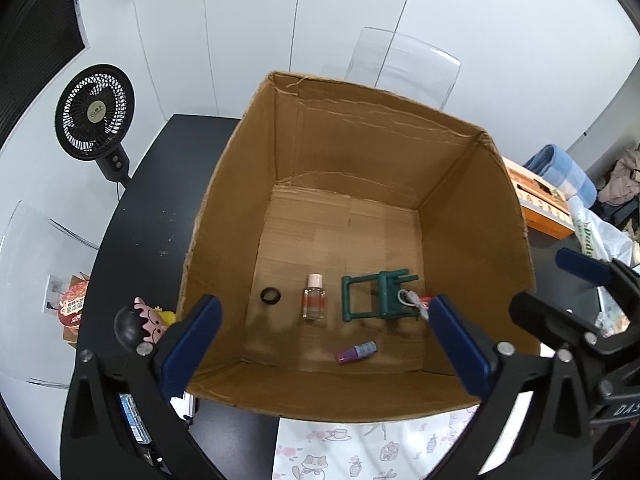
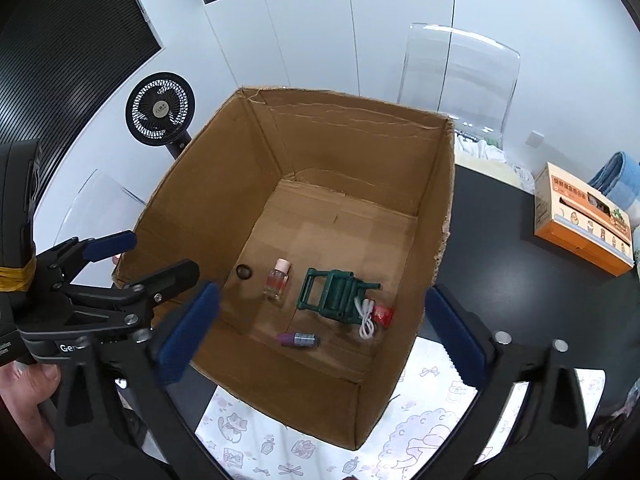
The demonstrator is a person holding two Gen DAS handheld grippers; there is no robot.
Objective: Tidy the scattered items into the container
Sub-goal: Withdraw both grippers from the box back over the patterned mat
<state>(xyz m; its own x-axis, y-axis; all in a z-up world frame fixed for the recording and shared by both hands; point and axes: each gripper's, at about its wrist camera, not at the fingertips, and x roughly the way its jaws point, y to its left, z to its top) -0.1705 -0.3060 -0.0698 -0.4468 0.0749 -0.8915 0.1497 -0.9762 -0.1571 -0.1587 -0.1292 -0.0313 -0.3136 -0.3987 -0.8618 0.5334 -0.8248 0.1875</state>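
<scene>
An open cardboard box [image 1: 224, 216] [image 2: 436, 216] stands on a black table. On its floor lie a black ring [image 1: 271, 295] [image 2: 243, 271], a clear bottle with a pink cap [image 1: 314, 300] [image 2: 277, 278], a green toy stool [image 1: 378, 296] [image 2: 336, 294], a white cable with a red piece [image 2: 368, 316] and a purple and silver tube [image 1: 356, 351] [image 2: 300, 339]. My left gripper [image 1: 324, 308] [image 2: 158, 256] hangs open over the box's near edge, holding nothing. My right gripper [image 2: 322, 294] [image 1: 548, 284] is beside it, open and empty. A cartoon doll [image 1: 150, 320] lies outside the box, at its left.
A black fan [image 1: 96, 112] [image 2: 160, 110] stands at the table's far left. An orange carton [image 2: 580, 224] sits on the right, with a blue towel [image 1: 564, 174] behind it. Clear chairs [image 2: 460, 76] ring the table. A patterned cloth [image 1: 360, 448] lies under the box's near side.
</scene>
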